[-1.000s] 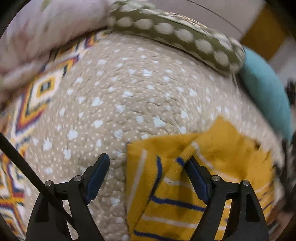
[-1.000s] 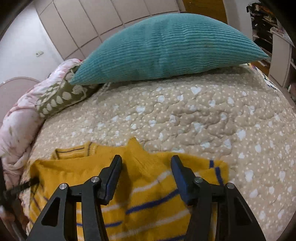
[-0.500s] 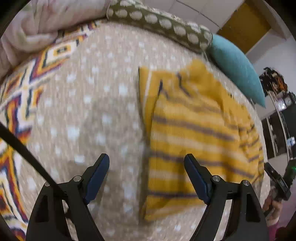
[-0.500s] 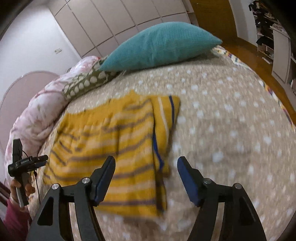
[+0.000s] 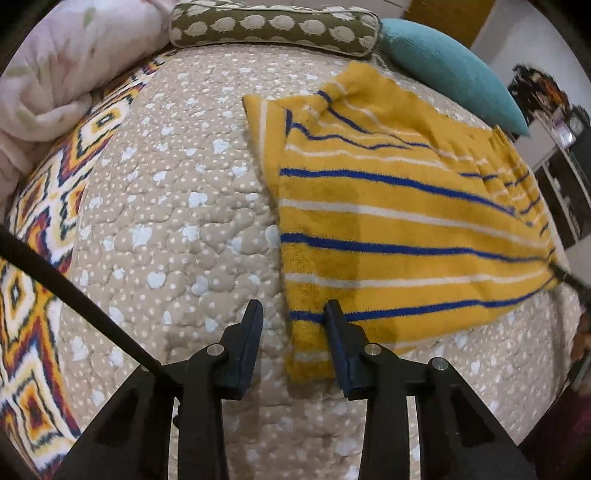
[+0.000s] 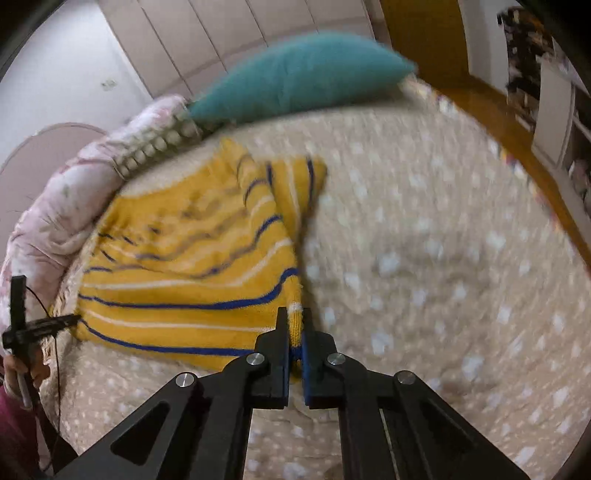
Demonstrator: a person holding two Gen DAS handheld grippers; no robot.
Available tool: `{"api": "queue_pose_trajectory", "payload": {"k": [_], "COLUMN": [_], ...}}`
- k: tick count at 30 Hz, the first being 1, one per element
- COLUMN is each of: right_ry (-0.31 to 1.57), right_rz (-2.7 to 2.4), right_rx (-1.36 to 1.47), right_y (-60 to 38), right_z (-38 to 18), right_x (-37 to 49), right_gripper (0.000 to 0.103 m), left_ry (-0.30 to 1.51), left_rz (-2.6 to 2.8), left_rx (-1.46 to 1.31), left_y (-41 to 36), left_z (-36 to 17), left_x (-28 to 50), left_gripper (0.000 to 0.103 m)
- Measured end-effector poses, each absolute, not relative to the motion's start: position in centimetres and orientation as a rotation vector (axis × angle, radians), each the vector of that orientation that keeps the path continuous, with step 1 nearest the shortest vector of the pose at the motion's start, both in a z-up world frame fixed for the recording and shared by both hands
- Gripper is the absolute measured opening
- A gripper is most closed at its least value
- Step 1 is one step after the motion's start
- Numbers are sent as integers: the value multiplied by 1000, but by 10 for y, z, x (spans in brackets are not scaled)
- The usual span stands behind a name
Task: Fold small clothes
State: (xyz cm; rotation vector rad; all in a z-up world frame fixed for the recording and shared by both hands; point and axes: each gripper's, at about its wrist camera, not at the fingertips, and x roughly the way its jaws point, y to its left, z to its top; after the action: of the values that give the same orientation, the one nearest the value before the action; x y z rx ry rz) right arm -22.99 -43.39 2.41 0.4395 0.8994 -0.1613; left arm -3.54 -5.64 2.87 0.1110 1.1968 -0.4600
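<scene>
The yellow striped sweater (image 5: 388, 229) lies flat on the bed (image 5: 177, 229), toward the head end, its top close to the teal pillow (image 5: 447, 70) and the spotted bolster (image 5: 273, 26); its sides look already folded in, giving a long panel.

The right tongs (image 6: 294, 332) are pressed together on the sweater's near corner at the hem. The left tongs (image 5: 293, 317) are spread, straddling the other hem corner just above the quilt, with nothing pinched yet.

This looks like the start of the lengthwise fold, bringing the hem up toward the collar.

What could go wrong:
- If the left tongs close short of the cloth or catch only the top layer, the tucked-in side would fall open when lifted.
- They could also nip the puffy quilt along with the knit and drag the bedding.
- The right tongs hold only a small bite of thick knit; a quick pull could slip it free.
- With only one corner held, lifting now would skew the panel, so the fold would land crooked.
</scene>
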Motion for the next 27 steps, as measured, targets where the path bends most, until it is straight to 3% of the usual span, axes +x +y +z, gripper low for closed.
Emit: {"api": "queue_pose_trajectory", "payload": {"k": [3, 5, 7, 11, 18, 27], "right_ry": [887, 864, 799, 791, 931, 945], "right_rz": [-180, -222, -205, -60, 71, -93], "right_rx": [419, 419, 410, 372, 194, 177], "right_y": [-427, -426, -419, -381, -294, -298], "right_z": [28, 43, 62, 76, 34, 31], "right_x": [-230, -233, -231, -192, -71, 18], "right_gripper": [16, 37, 43, 43, 43, 43], "left_ry": [1167, 1128, 1078, 1084, 1104, 1130], "left_rz": [-453, -465, -483, -472, -377, -358], "left_rx": [99, 93, 59, 36, 51, 8], "left_y": [-58, -62, -67, -86, -88, -77], "left_z": [42, 54, 63, 55, 27, 22], "left_x": [-35, -36, -32, -20, -8, 0], "left_gripper": [39, 59, 69, 69, 71, 78]}}
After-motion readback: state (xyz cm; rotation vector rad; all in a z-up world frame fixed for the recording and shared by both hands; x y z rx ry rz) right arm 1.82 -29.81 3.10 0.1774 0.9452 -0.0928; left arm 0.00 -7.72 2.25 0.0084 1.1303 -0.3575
